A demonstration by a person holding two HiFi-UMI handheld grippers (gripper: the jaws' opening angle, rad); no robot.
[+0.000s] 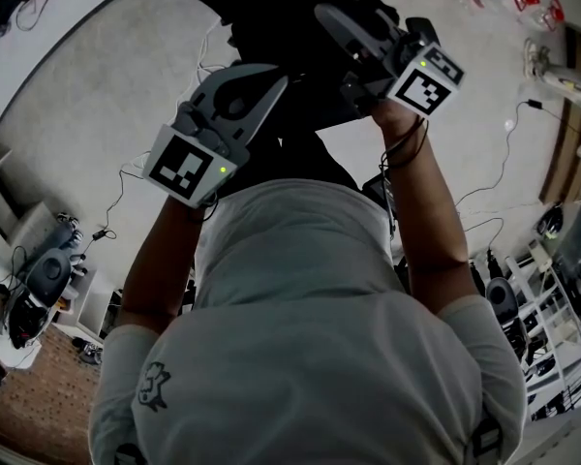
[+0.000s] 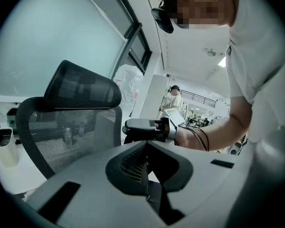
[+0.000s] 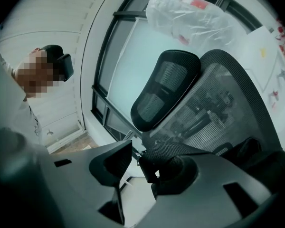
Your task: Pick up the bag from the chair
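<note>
Left gripper: jaws closed pad to pad, nothing between them; held up in front of the white shirt, left of the other gripper in the head view.
Right gripper: jaws apart, pale floor visible through the gap; not clamped on anything.
Strap: black, woven; lying against the pad of one right-gripper jaw, its end reaching into the gap.
Hand: closed round the right gripper's body, dark cable looped at the wrist; seen from the left gripper view.
Bag: black mass low on the chair, just beside the right gripper, resting against the backrest; join with the strap not clearly readable.
Chair: grey frame, see-through mesh backrest; directly beyond both grippers.
Headrest: curved black mesh pad, mounted above the backrest.
Plastic sack: clear, crumpled, with red print; beyond the headrest, against the window.
Window: dark-framed, frosted panes; behind the chair.
</note>
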